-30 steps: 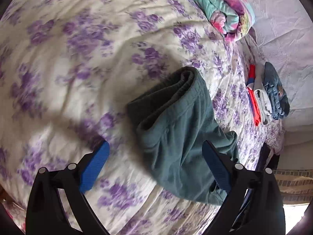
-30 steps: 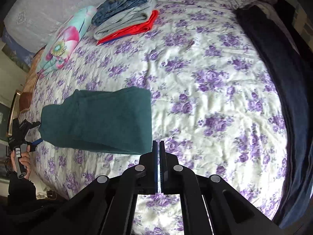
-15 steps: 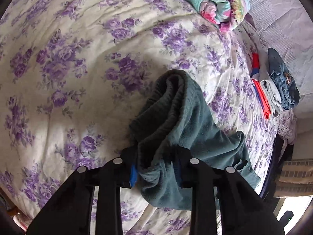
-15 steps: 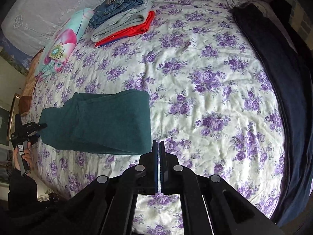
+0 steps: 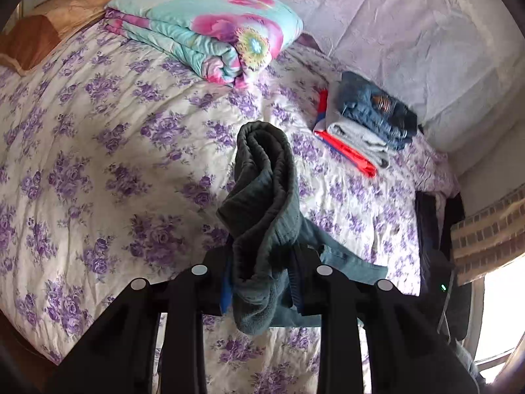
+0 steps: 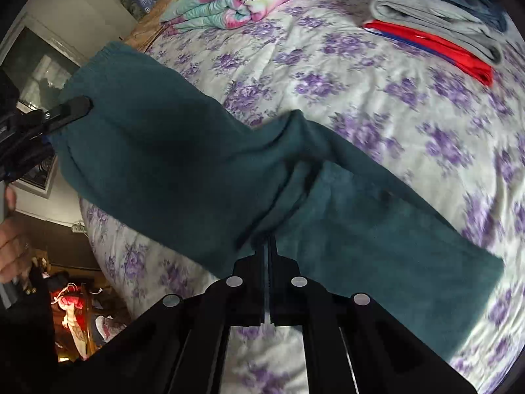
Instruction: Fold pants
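Dark teal-green pants (image 5: 262, 216) hang bunched between the fingers of the left gripper (image 5: 259, 282), which pinches a thick roll of the soft, ribbed-edged fabric and holds it lifted above a bedspread (image 5: 98, 164) printed with purple flowers. In the right wrist view the same pants (image 6: 183, 164) stretch as a broad folded band from 9 o'clock toward 4 o'clock, creased at the middle, one end raised off the bed by the left gripper (image 6: 70, 108) at 9 o'clock and the other end lying flat on the spread. The right gripper (image 6: 266, 246) has its fingers pressed together at the pants' near edge; whether cloth is caught between them cannot be told. A floral quilt (image 5: 210, 29) sits at 12 o'clock, folded clothes (image 5: 364, 124) at 2 o'clock.
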Demonstrator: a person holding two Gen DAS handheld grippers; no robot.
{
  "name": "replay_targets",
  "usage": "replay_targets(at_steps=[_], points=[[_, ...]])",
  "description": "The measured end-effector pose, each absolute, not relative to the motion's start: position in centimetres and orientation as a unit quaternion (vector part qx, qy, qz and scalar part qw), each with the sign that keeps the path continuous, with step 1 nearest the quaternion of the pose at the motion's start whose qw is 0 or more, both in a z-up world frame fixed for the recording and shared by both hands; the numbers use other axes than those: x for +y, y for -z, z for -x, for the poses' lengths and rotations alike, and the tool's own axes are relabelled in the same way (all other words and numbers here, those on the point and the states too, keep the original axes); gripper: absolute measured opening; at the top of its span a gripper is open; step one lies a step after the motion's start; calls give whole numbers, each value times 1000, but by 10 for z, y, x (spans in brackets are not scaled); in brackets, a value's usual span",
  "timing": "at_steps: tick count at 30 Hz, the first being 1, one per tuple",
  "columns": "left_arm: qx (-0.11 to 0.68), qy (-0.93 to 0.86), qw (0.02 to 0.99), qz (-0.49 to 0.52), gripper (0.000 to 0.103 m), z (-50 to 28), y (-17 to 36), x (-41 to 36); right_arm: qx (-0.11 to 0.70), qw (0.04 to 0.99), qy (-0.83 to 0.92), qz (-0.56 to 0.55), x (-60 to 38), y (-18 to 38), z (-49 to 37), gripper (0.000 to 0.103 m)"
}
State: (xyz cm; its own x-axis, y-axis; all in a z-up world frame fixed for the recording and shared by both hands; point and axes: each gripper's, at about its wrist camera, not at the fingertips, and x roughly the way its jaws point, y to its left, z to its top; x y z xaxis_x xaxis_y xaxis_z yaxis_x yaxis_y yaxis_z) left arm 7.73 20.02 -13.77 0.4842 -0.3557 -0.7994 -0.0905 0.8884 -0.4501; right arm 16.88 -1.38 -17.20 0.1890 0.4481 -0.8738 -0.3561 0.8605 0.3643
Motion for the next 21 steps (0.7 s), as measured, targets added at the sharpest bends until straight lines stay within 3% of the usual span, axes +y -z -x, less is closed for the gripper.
replay_targets(at_steps=[7, 10, 16, 21], points=[[501, 111, 832, 209, 26, -81, 142, 179, 615, 748, -245, -37, 18, 221, -196, 3], [510, 119, 829, 197, 26, -82, 144, 167, 612, 748, -251, -57, 10, 206, -197, 4], [514, 173, 826, 153, 26, -86, 132, 116, 546, 813, -185, -81, -96, 131, -165, 4], [522, 249, 810, 97, 24, -86, 128, 37, 519, 837, -62, -164, -222, 118, -79, 4]])
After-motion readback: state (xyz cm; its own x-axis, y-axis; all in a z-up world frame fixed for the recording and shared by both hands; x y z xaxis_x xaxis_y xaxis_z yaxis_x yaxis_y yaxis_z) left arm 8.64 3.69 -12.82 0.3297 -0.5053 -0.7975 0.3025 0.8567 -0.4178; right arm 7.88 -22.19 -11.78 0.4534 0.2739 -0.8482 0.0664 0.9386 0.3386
